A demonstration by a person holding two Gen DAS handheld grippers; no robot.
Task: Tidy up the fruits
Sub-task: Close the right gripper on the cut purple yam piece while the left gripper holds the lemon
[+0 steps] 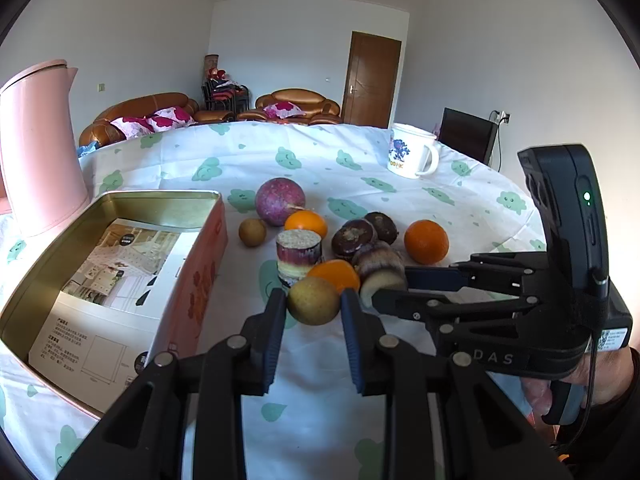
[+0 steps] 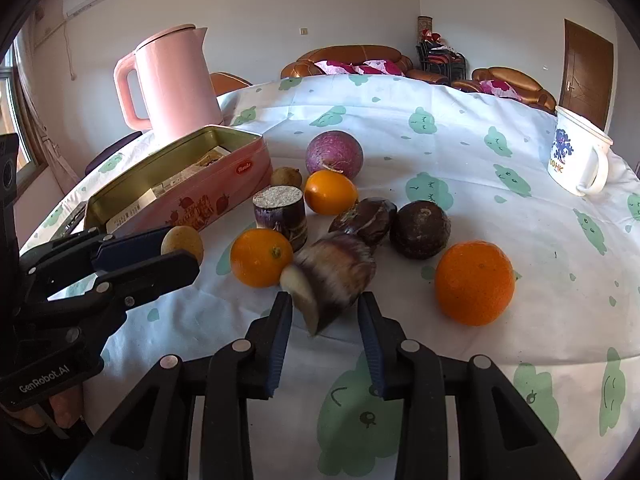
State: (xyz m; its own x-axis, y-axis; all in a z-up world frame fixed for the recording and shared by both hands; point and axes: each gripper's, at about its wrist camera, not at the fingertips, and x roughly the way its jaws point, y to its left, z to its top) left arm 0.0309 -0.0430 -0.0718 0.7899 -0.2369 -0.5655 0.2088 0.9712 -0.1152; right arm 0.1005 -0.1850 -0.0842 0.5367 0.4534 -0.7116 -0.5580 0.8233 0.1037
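Fruits point(image 2: 474, 282) lie loose beside the tin point(image 1: 120, 196); my left fingers point(image 1: 313, 300) grip a small brown fruit point(image 1: 312, 300), right fingers point(image 2: 325, 308) clamp a cane piece point(image 2: 336, 276) for transfer.

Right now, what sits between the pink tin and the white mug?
In both views: the fruit cluster, including the big purple fruit and oranges, between the pink tin and white mug.
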